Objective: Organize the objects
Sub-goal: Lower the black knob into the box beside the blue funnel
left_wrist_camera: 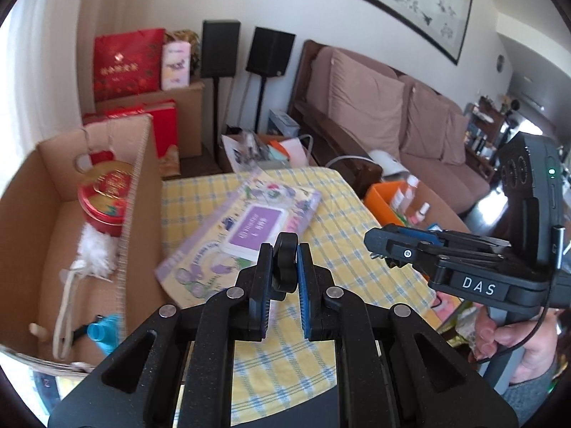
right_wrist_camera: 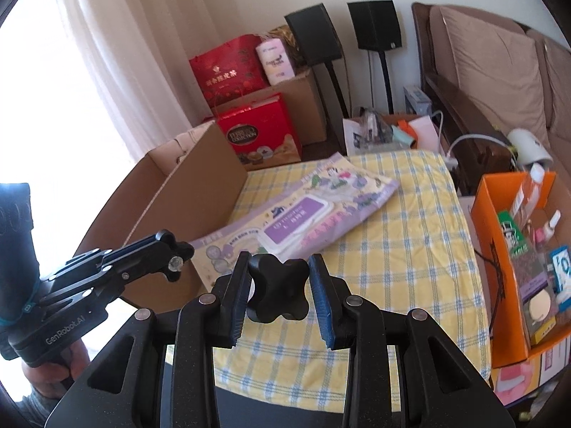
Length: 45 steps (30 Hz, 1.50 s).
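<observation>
Left wrist view: two grippers, each clamped on one black knob, above a checked tablecloth point(left_wrist_camera: 332, 210).

Left gripper point(left_wrist_camera: 285, 267) pinches a black knob point(left_wrist_camera: 285, 260); right gripper point(right_wrist_camera: 280, 287) grips a second four-lobed knob point(right_wrist_camera: 278, 287). One purple wipes pack point(left_wrist_camera: 246, 224) lies centre-table, one cardboard box point(left_wrist_camera: 142, 185) left, one orange box point(right_wrist_camera: 499, 235) right.
</observation>
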Motion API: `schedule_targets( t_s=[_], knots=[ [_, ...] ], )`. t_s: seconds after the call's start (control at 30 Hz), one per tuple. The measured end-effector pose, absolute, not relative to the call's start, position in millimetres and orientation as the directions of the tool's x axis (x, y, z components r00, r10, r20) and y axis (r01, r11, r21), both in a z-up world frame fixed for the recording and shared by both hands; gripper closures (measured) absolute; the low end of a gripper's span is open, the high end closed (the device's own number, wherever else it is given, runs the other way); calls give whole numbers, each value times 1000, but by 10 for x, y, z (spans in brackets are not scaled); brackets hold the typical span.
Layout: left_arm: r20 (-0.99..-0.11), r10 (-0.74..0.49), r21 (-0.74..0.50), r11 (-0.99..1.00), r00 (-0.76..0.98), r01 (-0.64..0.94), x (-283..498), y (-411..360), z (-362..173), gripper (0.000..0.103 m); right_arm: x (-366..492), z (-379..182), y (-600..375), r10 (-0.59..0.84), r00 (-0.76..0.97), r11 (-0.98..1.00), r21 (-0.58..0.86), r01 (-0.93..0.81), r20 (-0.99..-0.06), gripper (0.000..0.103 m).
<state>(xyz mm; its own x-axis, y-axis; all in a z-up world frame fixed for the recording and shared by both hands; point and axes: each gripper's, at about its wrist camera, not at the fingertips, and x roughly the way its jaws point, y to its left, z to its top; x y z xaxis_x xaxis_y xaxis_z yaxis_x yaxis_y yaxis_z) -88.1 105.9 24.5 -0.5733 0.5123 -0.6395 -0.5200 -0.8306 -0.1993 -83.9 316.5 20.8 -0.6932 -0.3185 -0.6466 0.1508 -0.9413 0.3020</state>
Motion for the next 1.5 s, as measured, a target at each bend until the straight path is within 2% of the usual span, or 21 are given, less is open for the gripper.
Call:
schedule_targets(
  t_s=[0.23, 0.47, 0.97, 1.5],
  knots=[
    [-634, 487, -218, -858, -600, -466, -921, 760, 390, 91, -798, 467, 2781, -275, -748, -961, 200, 192, -605, 70],
    [-621, 442, -207, -889, -648, -409, -939, 415, 494, 91, -828, 588, 2389, -305, -751, -952, 179, 247, -585, 70],
    [-633, 364, -221, -931, -683, -292, -1101, -333, 422, 91, -998, 637, 1658, -386, -713, -919, 176, 353, -585, 70],
    [-708, 359, -241, -932, -609, -269, -1258, -502, -8, 91, -1239, 389, 1156, -500, -610, -860, 272, 431, -615, 70]
  ],
)
